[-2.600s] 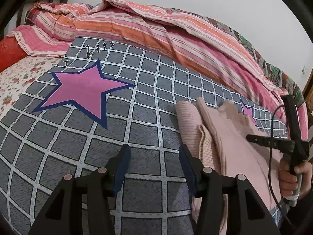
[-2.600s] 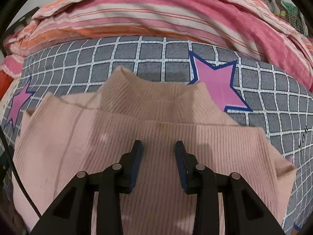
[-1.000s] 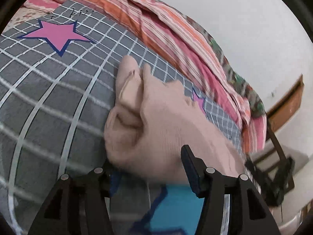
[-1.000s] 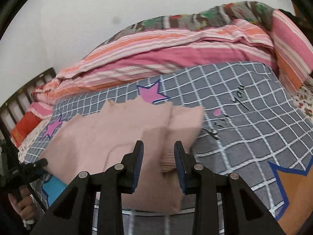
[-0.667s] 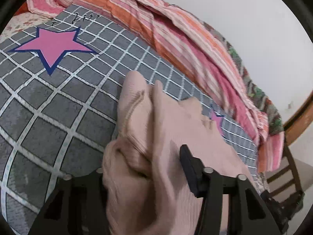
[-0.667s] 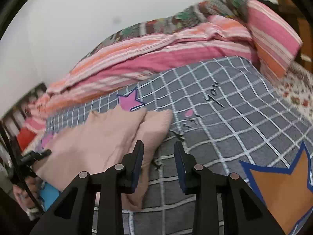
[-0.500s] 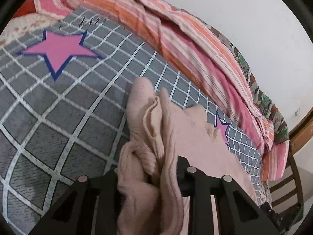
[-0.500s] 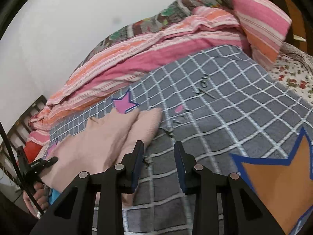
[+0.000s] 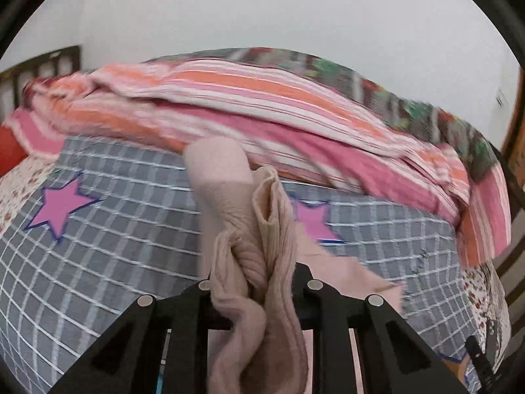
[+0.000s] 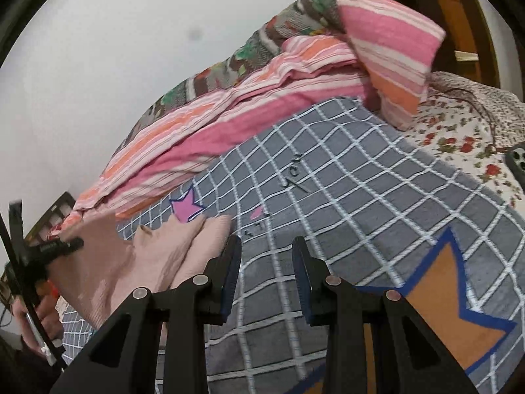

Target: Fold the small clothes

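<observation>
A pale pink ribbed sweater [image 9: 249,229] is bunched between the fingers of my left gripper [image 9: 254,275], which is shut on it and holds its edge lifted off the grey checked blanket [image 9: 131,229]. In the right wrist view the sweater [image 10: 157,256] lies at the left on the blanket [image 10: 361,203], one end raised by the left gripper [image 10: 49,249]. My right gripper [image 10: 265,262] is open and empty, above the blanket just right of the sweater.
A pink and orange striped quilt [image 9: 262,105] is heaped along the back of the bed. A striped pillow [image 10: 393,49] and a floral sheet [image 10: 459,131] with a phone [image 10: 516,164] lie at the right. Pink stars [image 9: 59,207] mark the blanket.
My left gripper has shut on the sweater's edge and lifted it, swinging to the right. My right gripper has drawn away to the right of the sweater, still open.
</observation>
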The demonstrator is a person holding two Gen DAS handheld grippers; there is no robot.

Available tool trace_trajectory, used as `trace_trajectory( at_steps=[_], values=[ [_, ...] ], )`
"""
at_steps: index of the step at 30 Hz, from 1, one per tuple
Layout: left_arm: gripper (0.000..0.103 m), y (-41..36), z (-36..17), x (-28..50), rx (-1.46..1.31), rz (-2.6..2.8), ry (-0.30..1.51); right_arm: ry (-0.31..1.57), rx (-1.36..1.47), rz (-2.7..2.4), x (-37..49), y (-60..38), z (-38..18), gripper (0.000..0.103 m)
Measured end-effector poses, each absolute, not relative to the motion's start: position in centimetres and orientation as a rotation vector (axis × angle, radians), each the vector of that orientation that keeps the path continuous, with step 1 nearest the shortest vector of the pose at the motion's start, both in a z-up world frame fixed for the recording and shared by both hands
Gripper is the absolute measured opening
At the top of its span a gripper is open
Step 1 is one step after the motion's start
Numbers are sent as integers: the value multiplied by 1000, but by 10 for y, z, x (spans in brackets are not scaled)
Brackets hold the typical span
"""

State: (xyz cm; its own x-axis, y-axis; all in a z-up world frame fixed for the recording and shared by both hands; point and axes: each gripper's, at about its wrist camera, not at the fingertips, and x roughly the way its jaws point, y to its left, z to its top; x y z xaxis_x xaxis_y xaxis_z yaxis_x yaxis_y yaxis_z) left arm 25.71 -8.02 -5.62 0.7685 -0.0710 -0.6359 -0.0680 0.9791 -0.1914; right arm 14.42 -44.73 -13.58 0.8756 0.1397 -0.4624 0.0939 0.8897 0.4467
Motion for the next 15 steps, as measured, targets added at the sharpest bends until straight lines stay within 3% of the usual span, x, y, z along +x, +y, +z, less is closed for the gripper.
trace_trajectory(
  at_steps=[7, 11, 13, 14, 15],
  values=[
    [20, -206, -111, 249, 21, -100, 774, 508, 507, 14, 143, -459, -138, 32],
    [24, -222, -136, 233, 90, -157, 768, 512, 497, 21, 145, -454, -137, 32],
    [32, -208, -129, 230, 34, -254, 772, 516, 490, 29, 148, -449, -136, 32],
    [43, -200, -127, 232, -18, -322, 792, 518, 490, 38, 150, -447, -136, 32],
    [45, -186, -123, 233, -86, -400, 814, 520, 490, 46, 152, -444, -136, 32]
  ],
)
